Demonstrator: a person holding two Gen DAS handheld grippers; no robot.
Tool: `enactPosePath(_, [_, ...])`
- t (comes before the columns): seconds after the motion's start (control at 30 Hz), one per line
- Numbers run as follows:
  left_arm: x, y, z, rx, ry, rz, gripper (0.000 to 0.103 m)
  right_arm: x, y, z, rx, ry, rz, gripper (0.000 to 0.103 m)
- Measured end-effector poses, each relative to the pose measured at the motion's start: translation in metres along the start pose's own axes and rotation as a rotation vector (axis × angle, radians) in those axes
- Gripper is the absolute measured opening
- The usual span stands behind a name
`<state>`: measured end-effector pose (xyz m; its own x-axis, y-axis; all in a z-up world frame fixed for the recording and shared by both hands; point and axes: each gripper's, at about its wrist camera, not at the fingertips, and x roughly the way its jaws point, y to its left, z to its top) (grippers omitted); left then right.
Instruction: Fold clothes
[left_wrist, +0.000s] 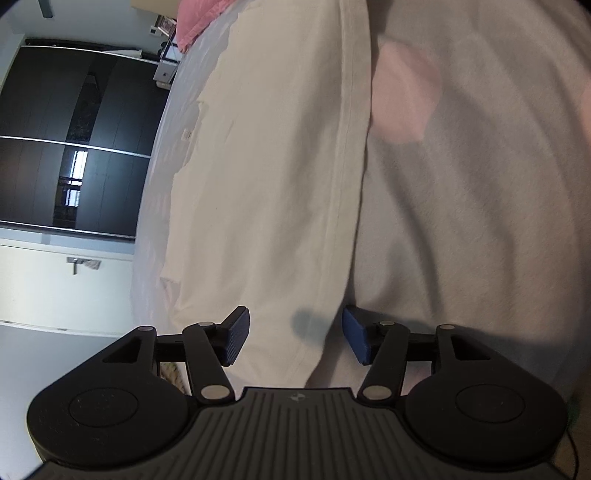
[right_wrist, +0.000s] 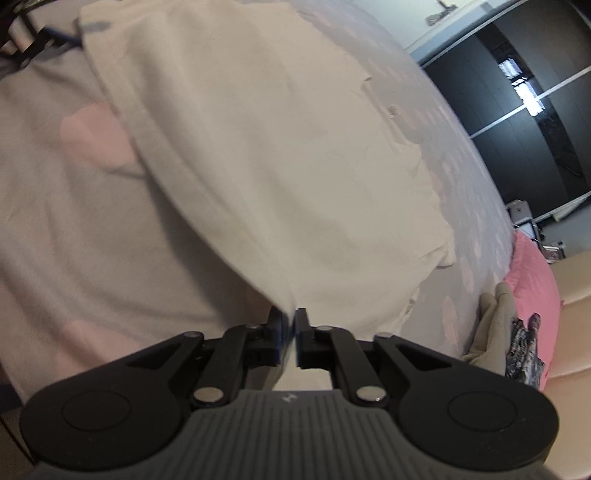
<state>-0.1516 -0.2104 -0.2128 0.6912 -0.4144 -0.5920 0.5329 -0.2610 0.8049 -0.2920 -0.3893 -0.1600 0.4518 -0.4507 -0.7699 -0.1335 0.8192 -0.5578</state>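
Note:
A cream-white garment (left_wrist: 266, 177) lies spread on a bed with a grey sheet with pale pink spots (left_wrist: 480, 184). My left gripper (left_wrist: 295, 338) is open, its blue pads on either side of the garment's hemmed corner, not closed on it. In the right wrist view the same garment (right_wrist: 288, 166) stretches away from me. My right gripper (right_wrist: 291, 328) is shut on the garment's near corner and lifts it a little off the sheet (right_wrist: 74, 206). The left gripper (right_wrist: 55, 40) shows at the far top left, at the garment's other corner.
A pink blanket (right_wrist: 532, 273) lies at the bed's far end, also in the left wrist view (left_wrist: 195, 22). A beige garment and a patterned cloth (right_wrist: 524, 347) lie beside it. A dark sliding wardrobe (left_wrist: 66, 140) stands beyond the bed.

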Motion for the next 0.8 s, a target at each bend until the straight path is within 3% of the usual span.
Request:
enactPosePath(0.03, [0.001, 0.000, 0.000, 0.001, 0.006, 0.004, 0.053, 0.000, 0.002, -0.003, -0.019, 0.004, 0.005, 0.026])
enactPosePath(0.1, [0.004, 0.001, -0.001, -0.006, 0.015, 0.007, 0.053, -0.002, 0.004, -0.009, -0.040, 0.015, 0.030, 0.035])
enactPosePath(0.4, [0.018, 0.006, -0.002, -0.016, 0.109, 0.046, 0.050, 0.007, 0.006, -0.033, -0.089, 0.101, -0.017, 0.038])
enactPosePath(0.5, [0.019, 0.002, -0.004, 0.007, 0.120, 0.063, 0.049, 0.006, 0.012, -0.035, -0.123, 0.096, -0.059, 0.032])
enactPosePath(0.53, [0.018, 0.001, -0.004, 0.008, 0.119, 0.068, 0.049, 0.007, 0.013, -0.035, -0.135, 0.094, -0.077, 0.009])
enactPosePath(0.57, [0.018, 0.002, -0.003, -0.001, 0.120, 0.069, 0.049, 0.006, 0.012, -0.035, -0.132, 0.094, -0.096, 0.002])
enactPosePath(0.73, [0.016, 0.018, -0.004, -0.122, 0.113, 0.076, 0.050, -0.010, -0.034, -0.026, 0.105, 0.017, -0.227, 0.002])
enactPosePath(0.77, [0.016, 0.021, -0.004, -0.137, 0.106, 0.087, 0.047, -0.011, -0.038, -0.025, 0.121, 0.012, -0.241, 0.002])
enactPosePath(0.8, [0.015, 0.024, -0.003, -0.146, 0.105, 0.095, 0.036, -0.012, -0.042, -0.023, 0.137, 0.008, -0.255, 0.002])
